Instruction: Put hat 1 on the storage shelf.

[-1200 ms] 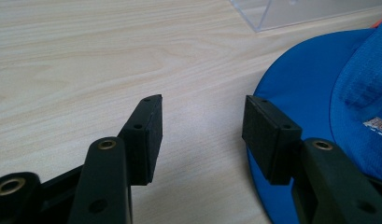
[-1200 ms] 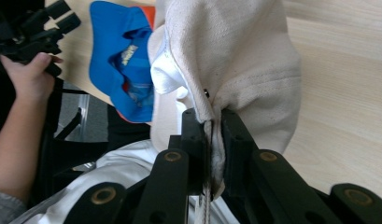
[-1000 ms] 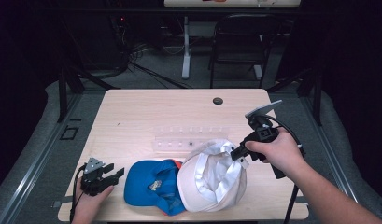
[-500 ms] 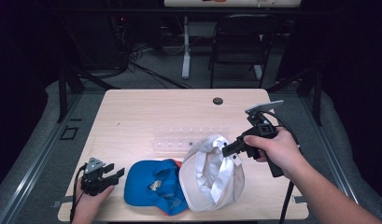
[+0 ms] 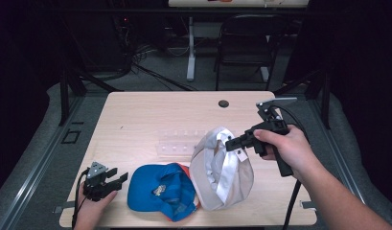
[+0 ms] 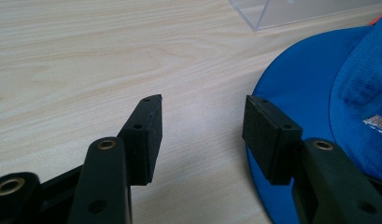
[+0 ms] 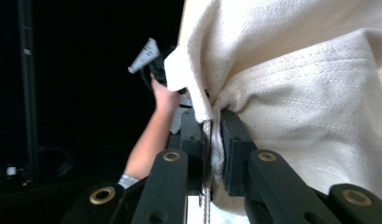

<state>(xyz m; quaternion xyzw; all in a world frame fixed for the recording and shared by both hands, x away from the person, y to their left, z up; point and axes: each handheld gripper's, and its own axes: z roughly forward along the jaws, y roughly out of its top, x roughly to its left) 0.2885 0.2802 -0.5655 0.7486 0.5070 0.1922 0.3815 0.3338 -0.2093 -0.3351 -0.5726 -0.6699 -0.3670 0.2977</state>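
Note:
A cream cap (image 5: pixel 222 177) stands tilted on the table's front right, its inside turned up. My right gripper (image 5: pixel 230 143) is shut on the cap's upper rim, and the cream cap's (image 7: pixel 296 93) fabric and seam are pinched between the closed jaws of the right gripper (image 7: pixel 212 154). A blue cap (image 5: pixel 160 189) with an orange underside lies flat beside the cream one, touching it. At the front left my left gripper (image 5: pixel 118 179) rests low with its jaws open (image 6: pixel 202 126) over bare wood. The blue cap's brim (image 6: pixel 310 93) lies just right of them.
A clear plastic rack (image 5: pixel 177 141) lies on the light wood table (image 5: pixel 150 112) behind the caps, with its corner (image 6: pixel 291 11) ahead of the left jaws. A dark cable hole (image 5: pixel 224 103) sits near the far edge. A chair (image 5: pixel 244 43) stands beyond the table.
My right gripper has pulled the cream cap's rim up and a little to the left, so the cap stands more upright. The left gripper and the blue cap have stayed put.

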